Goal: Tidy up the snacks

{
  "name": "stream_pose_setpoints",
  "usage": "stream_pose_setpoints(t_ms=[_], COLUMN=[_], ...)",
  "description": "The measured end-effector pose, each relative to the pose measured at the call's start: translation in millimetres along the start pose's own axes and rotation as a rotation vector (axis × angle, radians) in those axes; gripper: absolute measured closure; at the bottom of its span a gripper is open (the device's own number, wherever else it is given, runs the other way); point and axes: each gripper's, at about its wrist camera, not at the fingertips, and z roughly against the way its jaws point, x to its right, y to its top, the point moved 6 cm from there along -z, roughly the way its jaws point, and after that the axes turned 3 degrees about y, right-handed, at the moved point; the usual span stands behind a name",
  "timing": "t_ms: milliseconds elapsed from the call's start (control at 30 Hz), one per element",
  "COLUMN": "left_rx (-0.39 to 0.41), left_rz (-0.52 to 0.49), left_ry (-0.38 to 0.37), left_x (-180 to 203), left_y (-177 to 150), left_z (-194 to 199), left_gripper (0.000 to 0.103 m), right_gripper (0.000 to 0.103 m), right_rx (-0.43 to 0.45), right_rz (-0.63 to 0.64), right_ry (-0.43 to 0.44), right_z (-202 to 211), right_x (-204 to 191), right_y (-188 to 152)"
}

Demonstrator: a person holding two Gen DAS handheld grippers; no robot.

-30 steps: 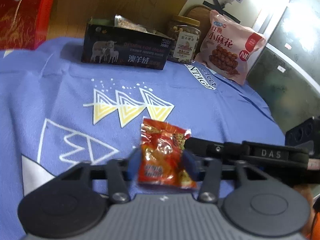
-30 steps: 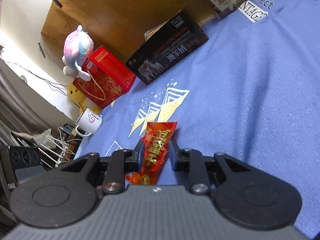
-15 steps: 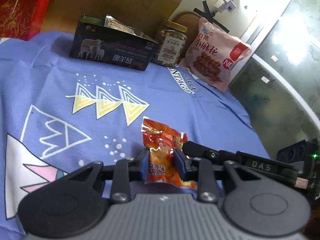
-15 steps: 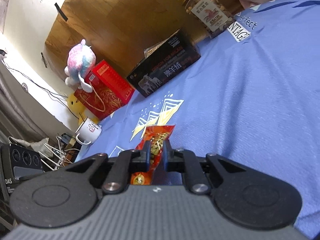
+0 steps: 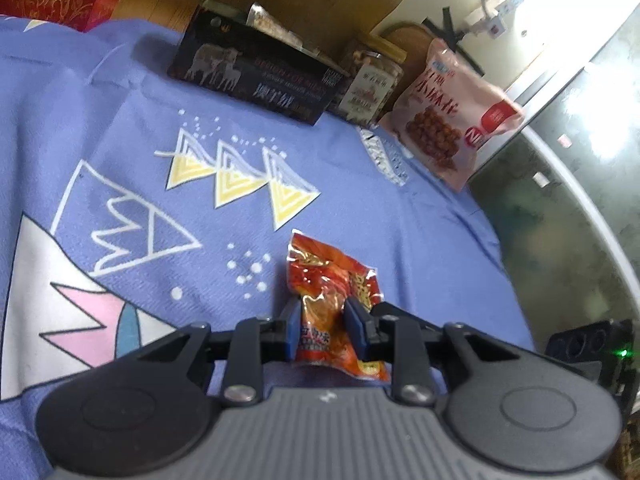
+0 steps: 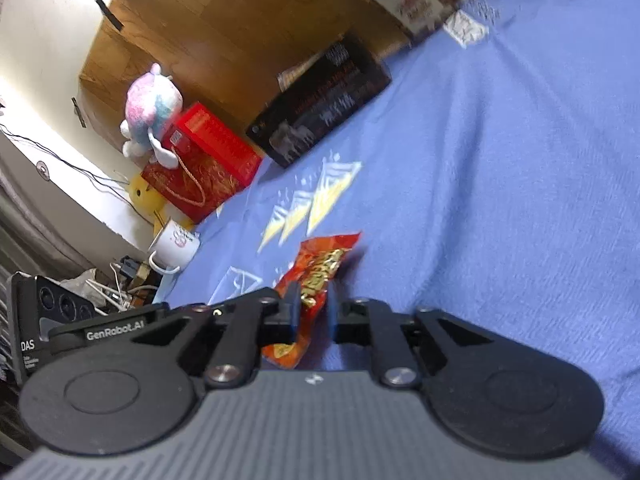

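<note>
A small red and orange snack packet (image 5: pixel 330 284) lies between the fingers of my left gripper (image 5: pixel 323 312), which is shut on its near end, just over the blue patterned cloth (image 5: pixel 120 128). My right gripper (image 6: pixel 314 300) is shut on another red snack packet (image 6: pixel 320 264) and holds it tilted above the cloth (image 6: pixel 500 160). A dark open box (image 5: pixel 256 76) with a packet inside stands at the back; it also shows in the right wrist view (image 6: pixel 320 108).
A nut jar (image 5: pixel 370 84) and a pink snack bag (image 5: pixel 452 108) stand right of the box. A red gift box (image 6: pixel 200 160) with a plush toy (image 6: pixel 150 108) and a white mug (image 6: pixel 176 240) sit at the cloth's left edge.
Both grippers have closed on their packets. The left gripper has pulled back and turned, so the box and jar sit farther away. The right view has tilted and lifted.
</note>
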Motion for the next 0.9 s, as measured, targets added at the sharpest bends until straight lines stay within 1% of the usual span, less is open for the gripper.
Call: stream_pose_setpoints(t_ms=[67,167,267,367,433,467,500,533,567,633,733,833,900], left_rx=[0.004,-0.003,-0.034,-0.044,-0.042,-0.042,-0.040,-0.039,-0.045,-0.056,-0.045,-0.043,-0.031], left_rz=[-0.006,-0.048,-0.027,-0.006,0.020,0.032,0.037,0.034,0.031,0.050,0.058,0.079,0.071], left_ry=[-0.007,0.010,0.001,-0.021,-0.036,-0.037,-0.030,-0.013,-0.001,-0.016,-0.029,-0.072,-0.079], left_x=[5.3,13.7,15.7,16.5,14.8,13.7,12.9,12.1,11.8,11.4,14.1,18.3,22.1], left_y=[1.7,-0.5,-6.0,-9.5,-7.8,-6.8,-5.6,-5.4,-5.9,-7.5,-7.0,-4.3,-1.8], left_z=[1.2,-4.8,-11.9,-11.0,-7.6,-6.5,-6.1,-6.0,-6.8,-7.6,-5.1,-1.1,1.8], left_gripper=[0.079,0.079,0.079,0.079,0.080,0.081,0.083,0.087,0.087,0.087,0.089,0.091,0.091], right_gripper=[0.093,0.093,0.093,0.093,0.089,0.088,0.085,0.077,0.074,0.073,0.072,0.075,0.075], right_rx=[0.023,0.033,0.040,0.049,0.053,0.052,0.043,0.033,0.027,0.017,0.019,0.013,0.033], right_rz=[-0.011,0.018,-0.006,-0.015,-0.029,-0.032,-0.032,-0.034,-0.042,-0.051,-0.041,-0.084,-0.119], right_ry=[0.003,-0.033,-0.059,-0.054,-0.048,-0.047,-0.049,-0.055,-0.060,-0.048,-0.048,-0.017,0.013], right_z=[5.6,9.3,13.8,20.1,21.2,22.1,20.8,20.2,19.7,19.1,19.6,19.7,23.4], right_x=[-1.1,-0.2,7.7,11.1,11.9,12.1,12.6,13.9,15.4,15.7,13.1,15.0,17.1], right_y=[3.3,3.3,-0.8,-2.4,-2.4,-3.4,-4.7,-6.7,-9.6,-15.0,-18.6,-17.4,-15.4])
